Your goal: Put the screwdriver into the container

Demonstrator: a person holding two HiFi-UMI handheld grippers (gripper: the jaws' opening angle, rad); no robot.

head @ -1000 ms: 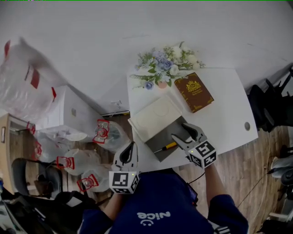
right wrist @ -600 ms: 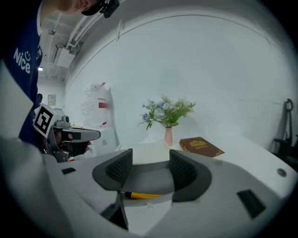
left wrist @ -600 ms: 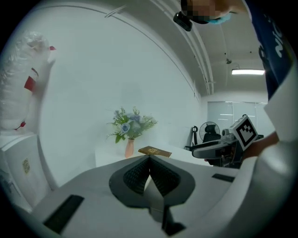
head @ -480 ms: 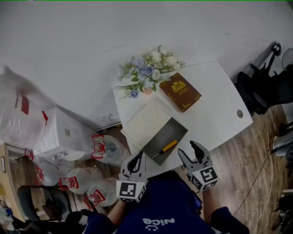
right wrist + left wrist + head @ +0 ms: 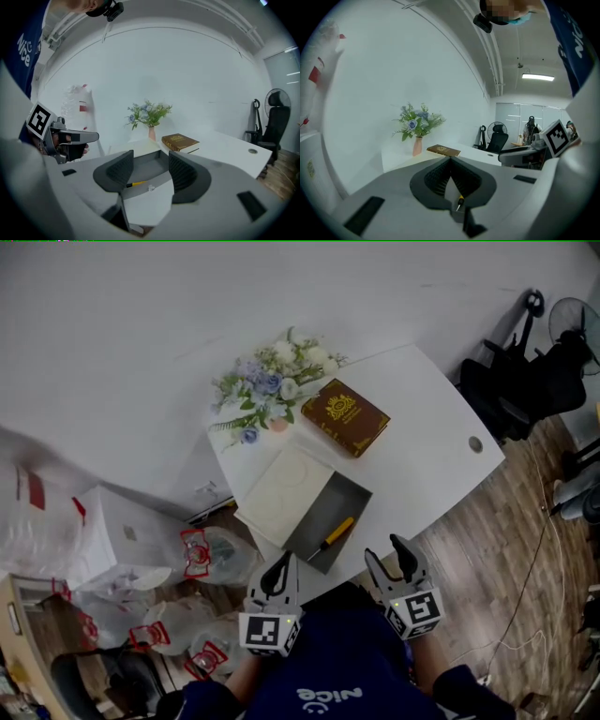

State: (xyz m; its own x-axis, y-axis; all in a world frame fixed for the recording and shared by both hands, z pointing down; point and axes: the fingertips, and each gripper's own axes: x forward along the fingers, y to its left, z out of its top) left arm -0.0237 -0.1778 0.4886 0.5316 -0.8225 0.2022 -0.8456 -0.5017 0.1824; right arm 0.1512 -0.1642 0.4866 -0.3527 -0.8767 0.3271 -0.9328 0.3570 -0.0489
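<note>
Worktop (image 5: pixel 431 427): white, with one rounded corner, set against a white wall above a wood floor.
Cream board (image 5: pixel 281 491): lies flat at the worktop's near-left part, its edge touching the container.
Container (image 5: pixel 339 507): a shallow grey tray, open on top, near the worktop's front edge, just right of the cream board. In the right gripper view its grey floor (image 5: pixel 145 169) shows between the jaws, farther off.
Flowers (image 5: pixel 267 385): a blue and white bunch in a small pinkish vase by the wall, behind the board.
Book (image 5: pixel 345 416): brown with a gold emblem, flat on the worktop just right of the flowers, apart from the container.
Right claw (image 5: pixel 386 554): jaws spread wide with nothing gripped, held off the worktop's front edge, near the container but not touching it.
Left claw (image 5: pixel 278 568): jaws pressed together with nothing gripped, held below the worktop's edge, left of the right claw; its own view shows the closed tips (image 5: pixel 450 160).
Screwdriver (image 5: pixel 335 532): yellow handle, dark shaft, lying slantwise on the container's floor toward its near end, free of both claws; it also shows in the right gripper view (image 5: pixel 133 183).
</note>
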